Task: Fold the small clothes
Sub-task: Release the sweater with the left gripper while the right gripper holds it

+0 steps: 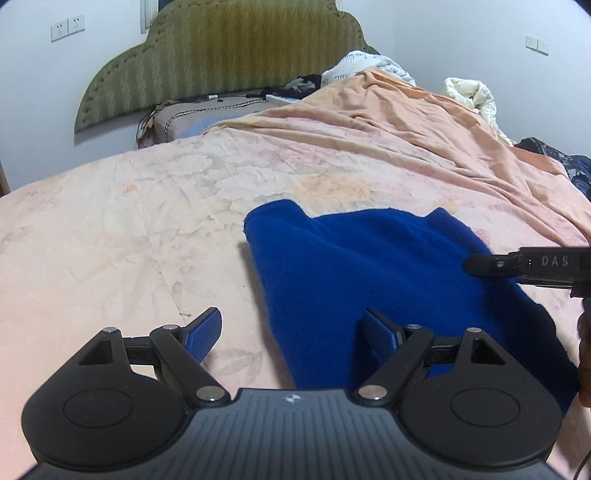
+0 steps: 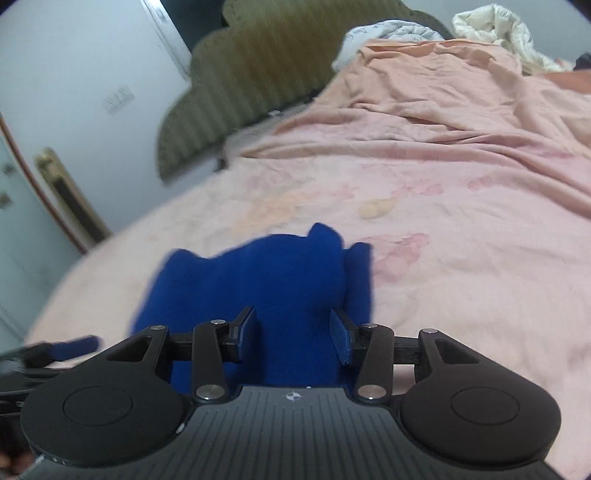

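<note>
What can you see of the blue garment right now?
The garment is deep royal blue, with a soft, fuzzy knit or fleece look. It lies mostly flat on the pink bedspread, apparently already folded into a rough rectangle, with two rounded corners sticking up at its far edge. The left hand-held gripper hovers open at its near left edge; the right hand-held gripper is open above its near part. Neither clearly grips it.

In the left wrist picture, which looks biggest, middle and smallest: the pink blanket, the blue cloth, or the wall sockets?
1. Pink blanket, biggest.
2. Blue cloth.
3. Wall sockets, smallest, though they are farthest from the camera.
</note>
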A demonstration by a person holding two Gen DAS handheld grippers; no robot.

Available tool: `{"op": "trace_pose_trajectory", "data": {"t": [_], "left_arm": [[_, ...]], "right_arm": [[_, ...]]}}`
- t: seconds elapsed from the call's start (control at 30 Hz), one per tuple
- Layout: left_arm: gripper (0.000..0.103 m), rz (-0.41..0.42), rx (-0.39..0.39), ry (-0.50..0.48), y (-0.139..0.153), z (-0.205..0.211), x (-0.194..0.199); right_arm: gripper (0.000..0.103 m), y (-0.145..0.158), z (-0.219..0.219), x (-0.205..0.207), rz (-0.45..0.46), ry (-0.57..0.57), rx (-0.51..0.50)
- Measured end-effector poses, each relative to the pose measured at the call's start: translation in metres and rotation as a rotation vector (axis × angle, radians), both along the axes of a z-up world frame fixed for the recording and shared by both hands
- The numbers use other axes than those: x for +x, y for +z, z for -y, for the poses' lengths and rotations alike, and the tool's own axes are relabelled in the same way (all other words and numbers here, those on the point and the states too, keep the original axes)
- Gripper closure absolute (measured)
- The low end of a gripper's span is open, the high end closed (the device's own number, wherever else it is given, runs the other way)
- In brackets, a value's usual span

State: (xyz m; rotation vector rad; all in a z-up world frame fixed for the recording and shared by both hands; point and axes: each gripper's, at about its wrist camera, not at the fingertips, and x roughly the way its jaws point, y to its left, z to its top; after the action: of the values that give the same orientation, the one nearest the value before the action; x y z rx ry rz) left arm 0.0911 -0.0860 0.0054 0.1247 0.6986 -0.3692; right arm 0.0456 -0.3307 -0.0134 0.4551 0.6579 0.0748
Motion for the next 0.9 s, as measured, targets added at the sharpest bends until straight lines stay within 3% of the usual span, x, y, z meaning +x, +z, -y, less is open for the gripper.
{"op": "trace_pose_trajectory", "data": {"t": [0.03,0.07,0.13,0.27,0.37,0.43,0.5,0.67,0.73,0.8,0.9], "left_arm": [[0.019,-0.004,-0.001,0.002,-0.001,0.0,-0.001],[0.019,-0.007,-0.007,0.0,-0.002,-0.001,-0.002],[0.019,-0.009,-0.021,-0.005,-0.003,-0.004,-0.005],[0.019,-0.032,-0.02,0.003,-0.006,-0.005,-0.008],[0.019,-0.041,-0.056,-0.021,-0.002,-0.01,-0.023],[0.019,-0.042,-0.06,-0.046,-0.002,-0.013,-0.036],[0.019,-0.043,-0.039,-0.085,-0.005,-0.011,-0.05],[0.019,-0.012,0.086,-0.116,-0.023,0.0,-0.07],[0.019,-0.029,0.075,-0.106,-0.023,-0.002,-0.071],[0.019,-0.044,0.039,-0.102,-0.016,-0.007,-0.07],[0.019,-0.054,-0.027,-0.075,-0.005,-0.016,-0.06]], "right_arm": [[0.077,-0.003,0.003,-0.001,-0.001,-0.01,0.021],[0.086,-0.007,0.01,-0.004,0.0,-0.013,0.066],[0.089,-0.011,0.019,-0.011,0.014,-0.035,0.135],[0.09,-0.014,0.023,-0.026,0.027,-0.071,0.154],[0.076,-0.016,0.024,-0.02,-0.006,-0.068,0.172],[0.063,-0.008,0.028,-0.033,0.032,-0.069,0.208],[0.06,0.0,0.029,-0.05,0.064,-0.064,0.204],[0.06,-0.011,0.03,-0.093,0.011,-0.003,0.244],[0.052,-0.022,0.025,-0.102,-0.024,0.009,0.235],[0.056,-0.028,0.022,-0.107,-0.046,-0.018,0.178],[0.047,-0.021,0.028,-0.112,-0.018,-0.038,0.245]]}}
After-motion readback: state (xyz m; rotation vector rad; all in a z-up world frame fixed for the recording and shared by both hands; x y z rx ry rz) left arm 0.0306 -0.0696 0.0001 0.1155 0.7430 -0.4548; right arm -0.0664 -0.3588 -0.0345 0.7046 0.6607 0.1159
